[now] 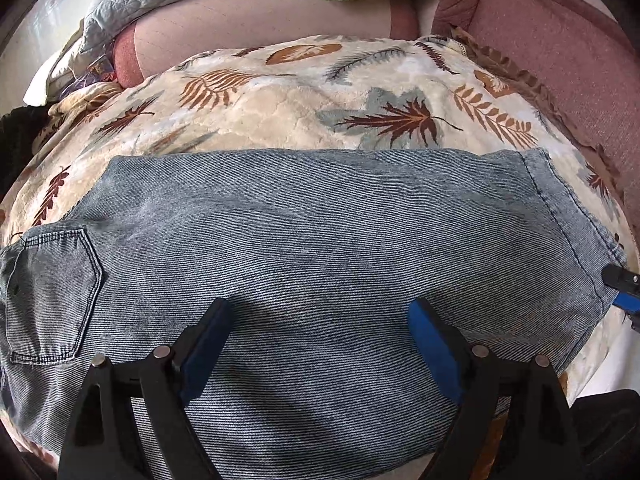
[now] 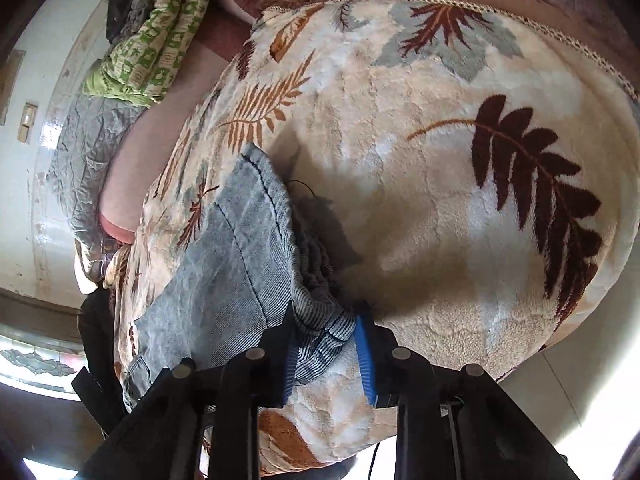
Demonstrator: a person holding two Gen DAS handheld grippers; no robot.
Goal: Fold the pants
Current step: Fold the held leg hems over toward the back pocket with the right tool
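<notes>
1. The pants (image 1: 320,248) lie on the leaf-print blanket (image 1: 280,108), legs seemingly stacked lengthwise.
2. Left hand-held gripper (image 1: 320,344) hovers wide above them, empty.
3. Right hand-held gripper (image 2: 328,356) pinches the hem end (image 2: 320,332); crosswise folds appear left.

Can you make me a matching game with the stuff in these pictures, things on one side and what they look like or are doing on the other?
Things:
1. jeans
2. blanket
3. left gripper
4. right gripper

Descriptions:
A. cream with brown and grey leaves
B. open, hovering over the middle of the denim
C. pinching the leg end
D. blue-grey, lying flat with a back pocket showing

Pairs: 1-D, 2-A, 3-B, 4-C
</notes>
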